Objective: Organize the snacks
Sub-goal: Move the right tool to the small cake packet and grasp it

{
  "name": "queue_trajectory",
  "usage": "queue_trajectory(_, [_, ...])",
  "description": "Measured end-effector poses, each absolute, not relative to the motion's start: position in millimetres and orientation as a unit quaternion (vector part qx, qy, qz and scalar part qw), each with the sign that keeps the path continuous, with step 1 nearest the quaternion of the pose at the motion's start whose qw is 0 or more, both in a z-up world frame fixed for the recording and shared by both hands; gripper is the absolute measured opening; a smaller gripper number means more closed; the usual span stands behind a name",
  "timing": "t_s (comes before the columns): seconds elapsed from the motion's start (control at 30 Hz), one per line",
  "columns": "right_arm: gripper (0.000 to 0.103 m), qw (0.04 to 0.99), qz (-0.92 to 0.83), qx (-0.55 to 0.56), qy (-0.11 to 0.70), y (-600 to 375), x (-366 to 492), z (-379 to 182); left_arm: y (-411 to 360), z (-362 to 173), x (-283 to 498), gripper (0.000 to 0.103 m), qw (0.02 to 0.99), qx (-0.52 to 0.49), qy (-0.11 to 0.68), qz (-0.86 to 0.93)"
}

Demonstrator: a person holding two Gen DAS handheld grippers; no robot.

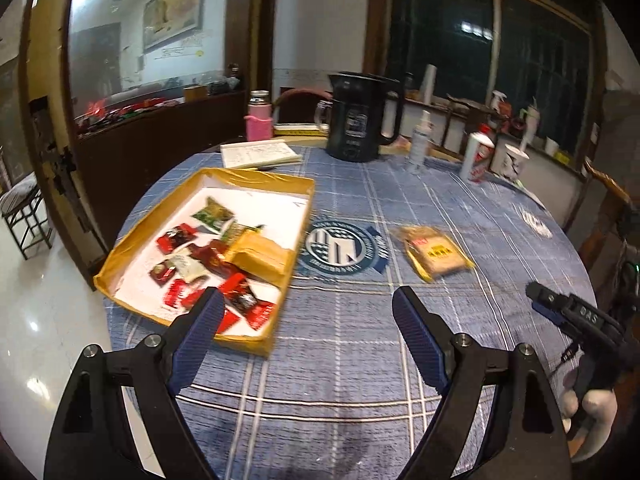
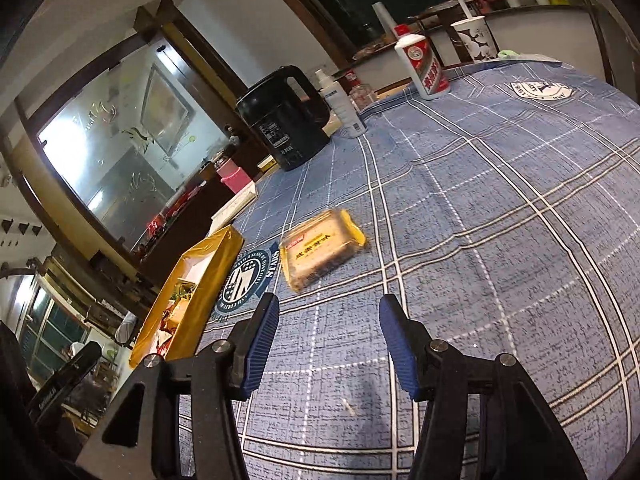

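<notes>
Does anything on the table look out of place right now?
Yes. One yellow snack pack lies alone on the tablecloth, outside the tray where the other snacks are piled. It also sits askew to the cloth's grid.

right gripper — "DAS" | tablecloth crest — "STATS" | other labels unreadable

Ribbed blue pads on matt black plastic fingers; ahead, woven plaid tablecloth, glossy-wrapped snack pack, cardboard tray.

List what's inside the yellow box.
The yellow box holds red snack packets, a green packet and a tan package. Anything beneath them is hidden.
</notes>
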State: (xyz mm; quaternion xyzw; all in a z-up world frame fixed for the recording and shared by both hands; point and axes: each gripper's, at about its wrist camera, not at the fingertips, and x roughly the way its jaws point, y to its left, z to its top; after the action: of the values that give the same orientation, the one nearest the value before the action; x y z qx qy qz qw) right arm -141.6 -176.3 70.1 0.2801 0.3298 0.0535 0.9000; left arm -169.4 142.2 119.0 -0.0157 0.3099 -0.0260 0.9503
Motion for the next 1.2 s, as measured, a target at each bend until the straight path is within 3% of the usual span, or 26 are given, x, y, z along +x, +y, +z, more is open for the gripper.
queue_trajectory(0.4, [0.056,0.877,0.099,0.262,0.391,-153.0,-97.5,56.5,122.1,99.9,-167.2,0.087,0.940,-0.002,0.336,-0.060])
queue_trajectory(0.63, [0.058,0.886,0.049,0.189,0.421,-143.0,1.1,48.1,133.9,94.0,-164.1,0.086,0.935,-0.031,0.347,-0.066])
queue_trajectory(0.83, [0.058,0.866,0.030,0.197,0.459,-145.2,53.4,19.0,150.4,95.6,-165.4,0.086,0.937,-0.040,0.344,-0.056])
queue_trajectory(1.2, [0.050,0.831,0.237,0.079,0.498,-56.8,23.2,23.8,144.0,84.4,-155.8,0.087,0.929,-0.050,0.358,-0.083])
